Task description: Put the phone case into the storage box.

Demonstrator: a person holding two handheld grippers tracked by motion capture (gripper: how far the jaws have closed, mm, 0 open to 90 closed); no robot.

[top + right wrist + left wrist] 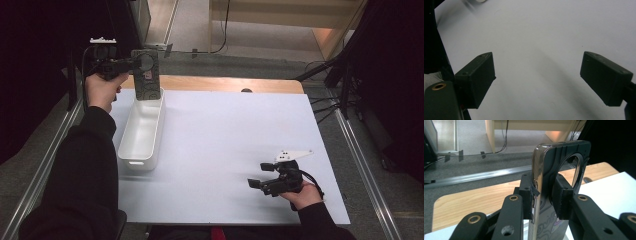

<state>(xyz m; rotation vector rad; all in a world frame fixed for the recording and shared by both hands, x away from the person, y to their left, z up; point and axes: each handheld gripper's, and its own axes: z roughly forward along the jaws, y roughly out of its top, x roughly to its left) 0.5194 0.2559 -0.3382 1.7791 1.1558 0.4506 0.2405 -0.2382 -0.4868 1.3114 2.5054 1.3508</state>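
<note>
Clamping phone case [549,182] edgewise — left claw [546,200] above bin [141,131].

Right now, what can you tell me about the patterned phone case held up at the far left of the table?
The dark phone case with pale swirl patterning has a shiny, chrome-looking edge, a large round cut-out near its top and a small pink patch on its face. It stands upright, clamped across its thickness by the left gripper, above the far end of the white plastic bin, with its lower edge at the bin's far rim.
</note>
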